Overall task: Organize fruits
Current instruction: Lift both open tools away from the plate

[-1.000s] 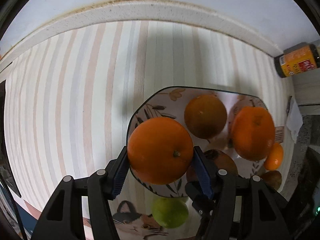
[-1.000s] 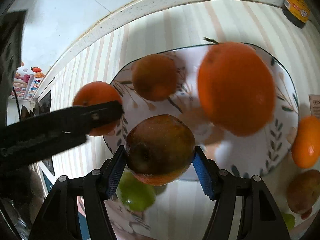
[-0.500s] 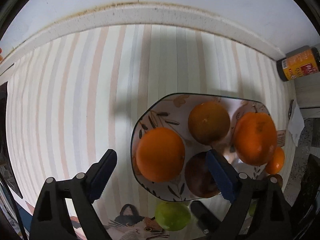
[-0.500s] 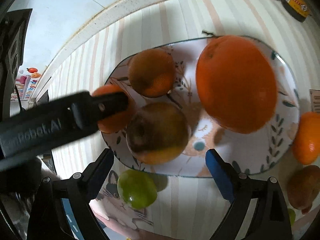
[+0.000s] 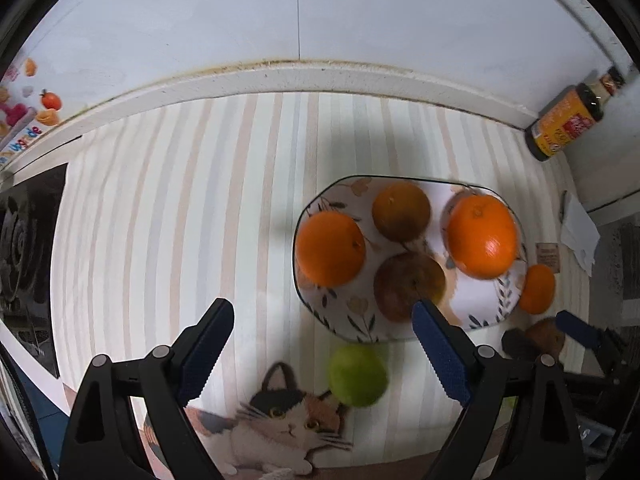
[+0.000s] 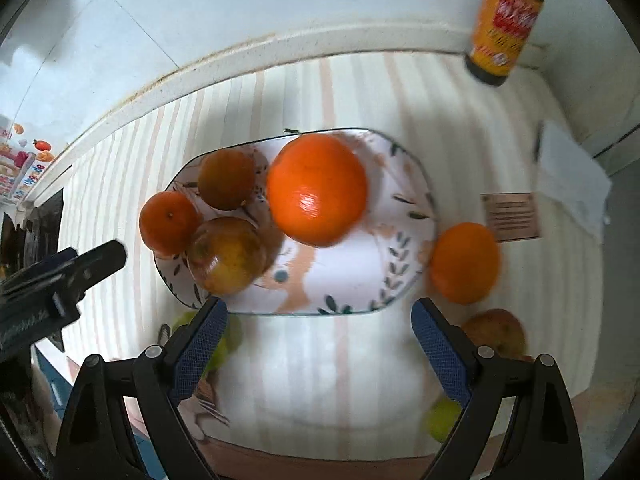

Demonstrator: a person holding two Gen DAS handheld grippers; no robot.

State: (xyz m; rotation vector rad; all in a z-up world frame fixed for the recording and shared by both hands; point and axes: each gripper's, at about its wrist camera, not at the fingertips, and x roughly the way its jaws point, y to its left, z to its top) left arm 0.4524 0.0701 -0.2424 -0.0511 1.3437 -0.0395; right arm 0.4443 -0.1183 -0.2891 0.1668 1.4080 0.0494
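Four fruits grouped on plate (image 5: pixel 348 330), rim stopping roll. Left gripper (image 5: pixel 322 344), right gripper (image 6: pixel 318 338): fingers spread wide, grasping nothing. Green fruit (image 5: pixel 357 374), small orange (image 6: pixel 464 263) loose on bench (image 5: pixel 168 220), probably next.

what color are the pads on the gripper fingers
Blue, with a fine ribbed texture, on black fingers. Clearest in the left wrist view.

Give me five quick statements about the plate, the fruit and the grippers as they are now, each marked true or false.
1. Four fruits lie on the plate. True.
2. The left gripper holds an orange. False: it is open and empty.
3. The green fruit lies on the plate. False: it lies on the striped mat beside the plate.
4. The right gripper is open. True.
5. The sauce bottle stands on the plate. False: it stands by the wall.
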